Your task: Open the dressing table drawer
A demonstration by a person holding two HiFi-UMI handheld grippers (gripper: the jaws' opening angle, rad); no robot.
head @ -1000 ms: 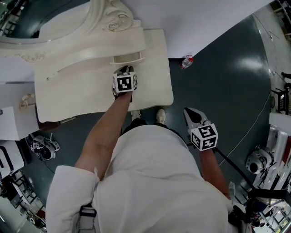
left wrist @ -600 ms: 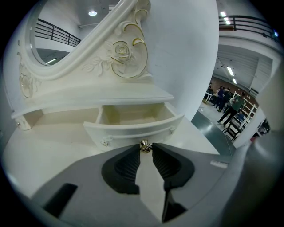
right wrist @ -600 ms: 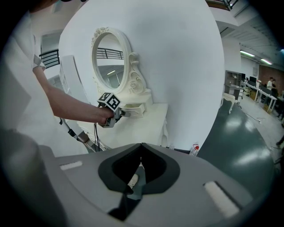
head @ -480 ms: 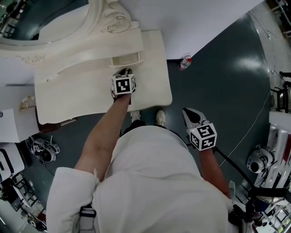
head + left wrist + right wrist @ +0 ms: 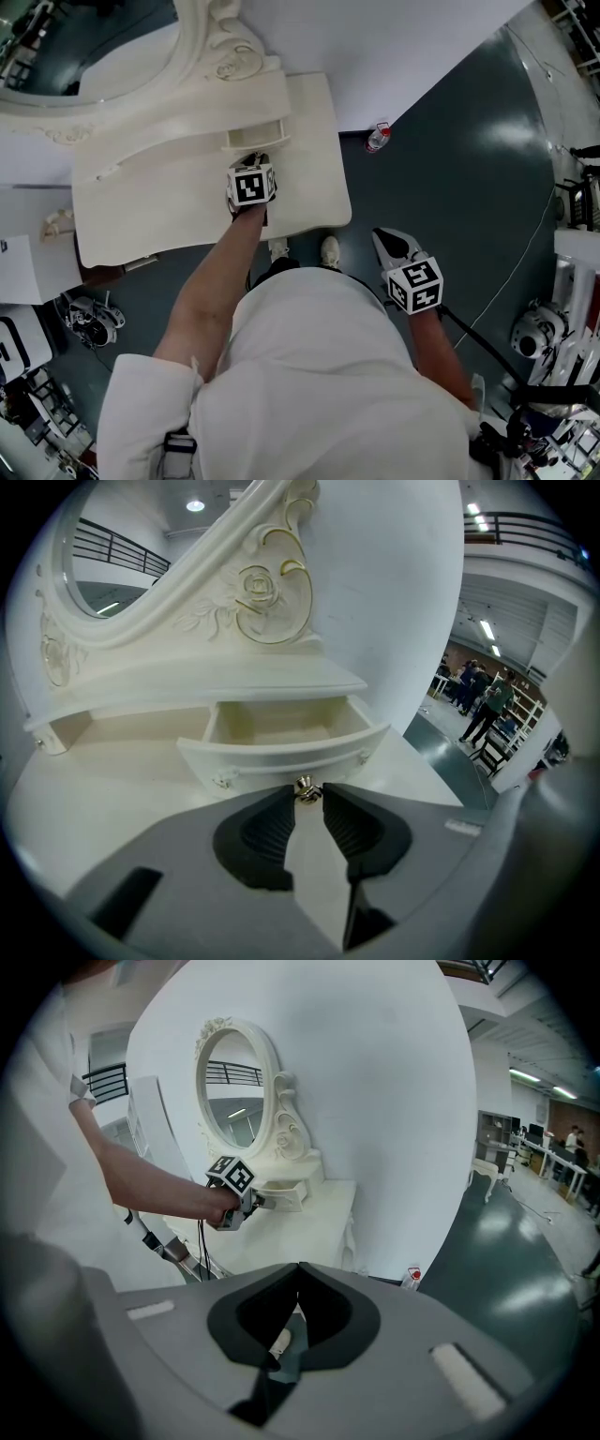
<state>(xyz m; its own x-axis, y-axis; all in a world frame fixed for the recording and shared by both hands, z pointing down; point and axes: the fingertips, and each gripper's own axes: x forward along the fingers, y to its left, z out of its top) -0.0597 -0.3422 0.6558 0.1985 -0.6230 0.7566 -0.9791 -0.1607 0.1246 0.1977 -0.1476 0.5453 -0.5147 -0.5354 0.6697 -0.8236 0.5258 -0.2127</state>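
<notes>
The white dressing table [image 5: 169, 206] has a small drawer [image 5: 253, 137] under its mirror shelf, pulled out with its empty inside showing [image 5: 281, 726]. My left gripper [image 5: 255, 159] is at the drawer front. In the left gripper view its jaws are opening, and the small metal knob [image 5: 305, 789] sits between the tips of that gripper [image 5: 307, 793], which still touch it. My right gripper [image 5: 389, 246] hangs over the floor beside the person's body, shut and empty, its tips meeting [image 5: 298, 1266]. The right gripper view shows the left gripper [image 5: 246, 1199] at the drawer [image 5: 281, 1194].
An oval carved mirror [image 5: 94, 37] rises behind the shelf, against a white wall. A water bottle [image 5: 377, 137] stands on the dark floor by the table's right end. Cables and equipment lie at the left [image 5: 89, 305] and right [image 5: 534, 337]. The person's shoes [image 5: 328, 248] are at the table's front edge.
The head view has drifted a little, so the table sits slightly lower in the picture. The left gripper stays at the drawer front and the right gripper has not moved.
</notes>
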